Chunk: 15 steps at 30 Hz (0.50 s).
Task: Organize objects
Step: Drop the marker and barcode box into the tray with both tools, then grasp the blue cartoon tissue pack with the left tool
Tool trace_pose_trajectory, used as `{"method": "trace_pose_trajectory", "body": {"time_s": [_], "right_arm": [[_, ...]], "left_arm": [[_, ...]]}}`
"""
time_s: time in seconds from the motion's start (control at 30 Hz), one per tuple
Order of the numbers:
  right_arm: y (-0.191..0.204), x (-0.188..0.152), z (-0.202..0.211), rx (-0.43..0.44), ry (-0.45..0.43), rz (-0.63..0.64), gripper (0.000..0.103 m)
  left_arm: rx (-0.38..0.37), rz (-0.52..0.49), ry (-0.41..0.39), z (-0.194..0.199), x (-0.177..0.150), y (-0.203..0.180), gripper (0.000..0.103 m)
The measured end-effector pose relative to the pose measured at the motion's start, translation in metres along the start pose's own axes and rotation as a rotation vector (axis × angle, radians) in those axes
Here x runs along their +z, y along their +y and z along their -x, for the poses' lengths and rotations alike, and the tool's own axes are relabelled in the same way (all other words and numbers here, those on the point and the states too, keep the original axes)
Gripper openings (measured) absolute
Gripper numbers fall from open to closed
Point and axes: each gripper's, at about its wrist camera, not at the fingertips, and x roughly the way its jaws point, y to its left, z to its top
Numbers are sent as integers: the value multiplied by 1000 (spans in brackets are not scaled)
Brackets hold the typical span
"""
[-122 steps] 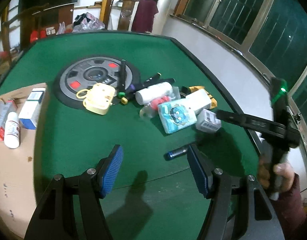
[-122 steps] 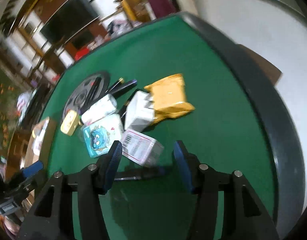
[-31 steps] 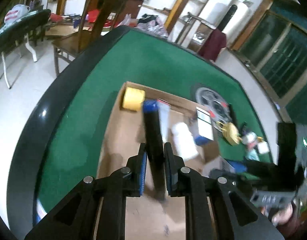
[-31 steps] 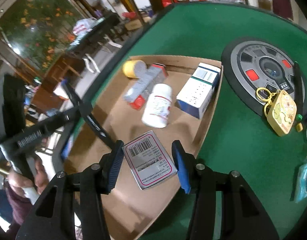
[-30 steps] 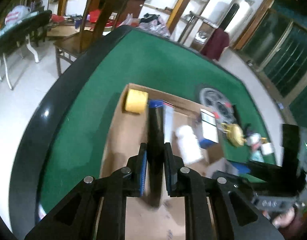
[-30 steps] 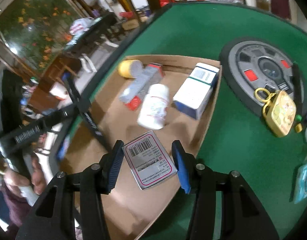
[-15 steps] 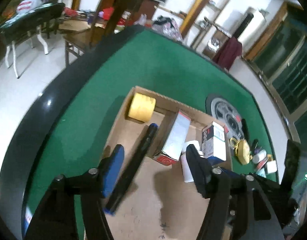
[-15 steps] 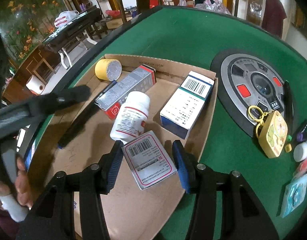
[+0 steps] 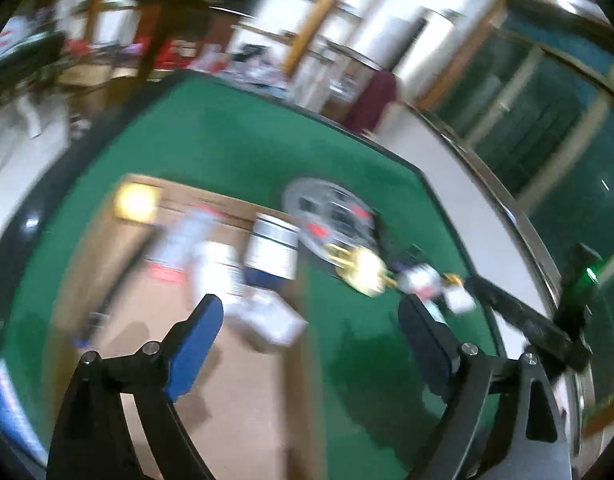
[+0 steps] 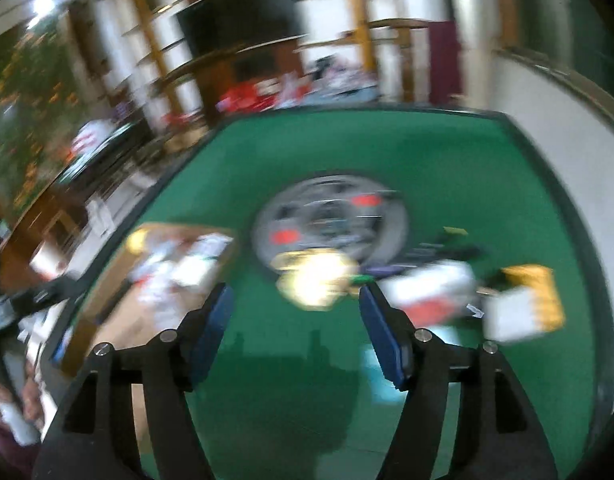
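Note:
Both views are motion-blurred. My left gripper (image 9: 311, 328) is open and empty, above the right edge of the cardboard tray (image 9: 247, 380). The tray holds a small white barcode box (image 9: 267, 320), a white bottle (image 9: 219, 268), a white-and-blue box (image 9: 273, 250), a yellow tape roll (image 9: 137, 202) and a dark pen (image 9: 115, 284). My right gripper (image 10: 295, 320) is open and empty, over the green felt before a yellow keychain (image 10: 319, 276). Loose items lie to its right: a white tube (image 10: 431, 284), a white box (image 10: 511, 316) and a yellow packet (image 10: 543, 288).
A round grey disc with red buttons (image 10: 331, 212) sits mid-table, also in the left wrist view (image 9: 331, 216). The tray (image 10: 111, 312) lies at the left of the right wrist view. The table's dark rim (image 10: 579, 240) curves close on the right. Chairs and shelves stand beyond.
The right gripper has let go of the barcode box, which now lies in the tray, and swung right toward the loose pile. The left gripper has also swung right, away from the pen.

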Motion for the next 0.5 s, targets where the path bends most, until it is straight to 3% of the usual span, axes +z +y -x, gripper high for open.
{"method": "trace_pose_trajectory", "body": {"time_s": [0.1, 0.27, 0.37, 0.5], "right_arm": [[-62, -6, 7, -55, -17, -128, 68], [-144, -28, 8, -70, -30, -316, 68], [-174, -35, 5, -57, -37, -376, 68], [-193, -38, 3, -25, -64, -428, 68]], "left_arm": [[-47, -112, 74, -36, -13, -53, 86], [-73, -347, 157, -92, -44, -135, 86], [-36, -507, 187, -121, -62, -174, 86], [70, -689, 184, -156, -71, -208, 86]]}}
